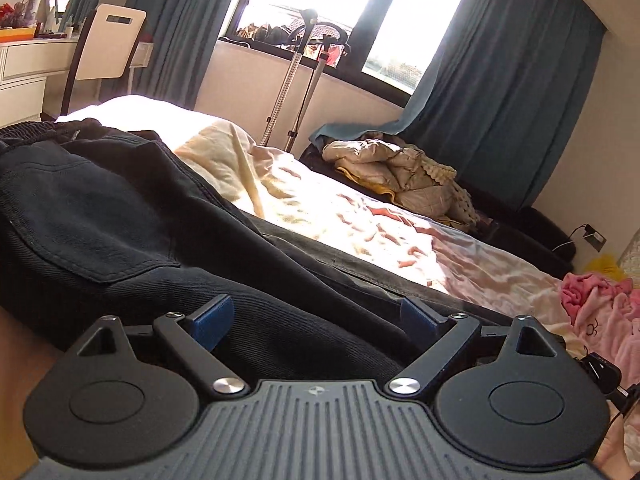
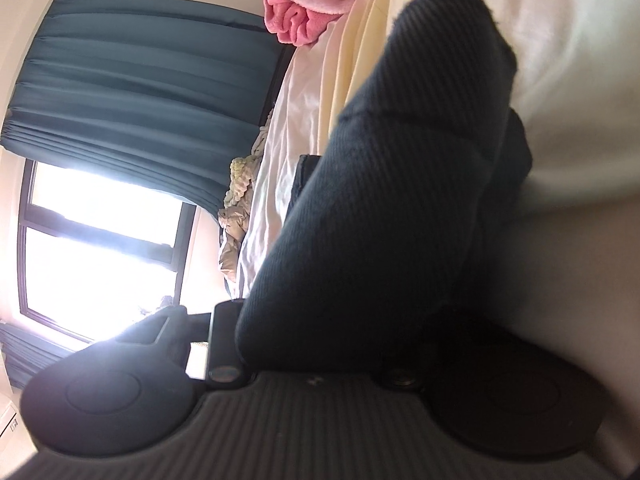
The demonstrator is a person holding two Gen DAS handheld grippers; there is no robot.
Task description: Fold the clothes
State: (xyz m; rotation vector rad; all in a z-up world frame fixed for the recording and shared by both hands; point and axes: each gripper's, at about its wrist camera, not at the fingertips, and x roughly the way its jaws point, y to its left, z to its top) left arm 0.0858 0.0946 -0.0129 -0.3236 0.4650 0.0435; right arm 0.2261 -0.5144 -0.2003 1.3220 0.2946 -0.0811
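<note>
Left wrist view: left gripper (image 1: 316, 316) fingers spread wide over dark trousers (image 1: 120, 216) lying on the bed (image 1: 360, 220), holding nothing; back pocket visible.
Right wrist view: right gripper (image 2: 320, 340) buried under trouser cloth; finger gap cannot be told.
Both views: pink garment (image 1: 600, 304), teal curtains (image 1: 500, 80).

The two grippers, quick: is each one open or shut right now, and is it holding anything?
Left gripper: open, fingers spread around the dark trousers, not pinching them.
Right gripper: cannot tell; dark trouser fabric covers its fingers.
</note>
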